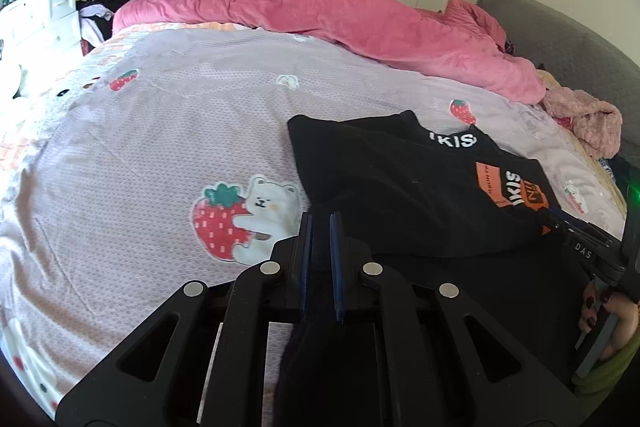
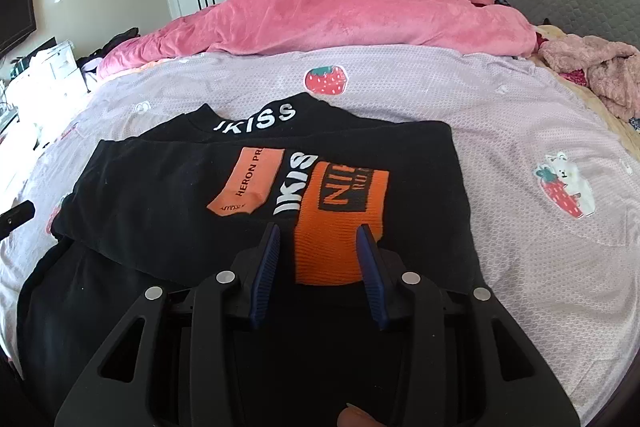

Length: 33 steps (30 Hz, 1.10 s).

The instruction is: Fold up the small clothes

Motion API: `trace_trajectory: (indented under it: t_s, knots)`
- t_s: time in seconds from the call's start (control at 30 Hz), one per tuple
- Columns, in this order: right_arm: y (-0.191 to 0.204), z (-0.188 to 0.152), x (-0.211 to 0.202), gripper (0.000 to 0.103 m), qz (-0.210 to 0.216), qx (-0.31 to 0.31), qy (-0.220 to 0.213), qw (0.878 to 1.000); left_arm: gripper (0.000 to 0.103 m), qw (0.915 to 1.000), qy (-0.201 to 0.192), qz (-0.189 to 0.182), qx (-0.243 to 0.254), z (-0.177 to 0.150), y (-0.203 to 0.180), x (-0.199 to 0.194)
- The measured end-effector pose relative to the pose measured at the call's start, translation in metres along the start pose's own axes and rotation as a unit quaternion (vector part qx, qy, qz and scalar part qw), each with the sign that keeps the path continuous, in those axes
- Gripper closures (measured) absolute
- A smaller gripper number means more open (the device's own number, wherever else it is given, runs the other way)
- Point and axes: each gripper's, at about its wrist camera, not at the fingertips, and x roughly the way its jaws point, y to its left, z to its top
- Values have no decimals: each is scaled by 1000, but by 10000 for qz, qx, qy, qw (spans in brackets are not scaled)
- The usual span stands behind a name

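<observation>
Black cotton fills our view: a black top with white lettering and orange patches (image 2: pixel 256 183) lies partly folded on the lilac strawberry-print bed sheet (image 1: pixel 160 131). Our left gripper (image 1: pixel 321 223) is clamped on a black fold of it. Our right gripper (image 2: pixel 318 239) hangs with jaws apart over the orange knit cuff (image 2: pixel 340 223), pads pressing nothing.

bed (image 2: pixel 460 115) | black garment (image 2: pixel 160 195), pink duvet (image 2: pixel 340 19), fluffy pink garment (image 2: pixel 600 71)
</observation>
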Motion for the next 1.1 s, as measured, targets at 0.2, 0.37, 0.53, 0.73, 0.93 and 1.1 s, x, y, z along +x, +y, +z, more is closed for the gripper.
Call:
trace_trajectory:
  t_s: [0.2,0.37,0.53,0.73,0.93,1.1]
  knots:
    - [-12,5,-11,65,32,212,-294,9993,99,9999,-83,-38,94,-1,-13,0]
    - [-15,7,-14,65,58,252,-422,9988,99,9992,-51,251,299,2,-29,10]
    - [-17,7,-15,65,85,280,-426,9987,99,9995,-9,134,296,16,-42,21]
    - [-18,7,-14,65,100,271,-412,9987,99,9976,417,281,468,12,-48,60]
    - [-16,6,-11,65,37,229,-350,9991,97,9967,764,200,160,3,-27,74]
    - [-12,7,-10,64,101,171,-319,9993,97,9972,720,158,132,1,-25,71]
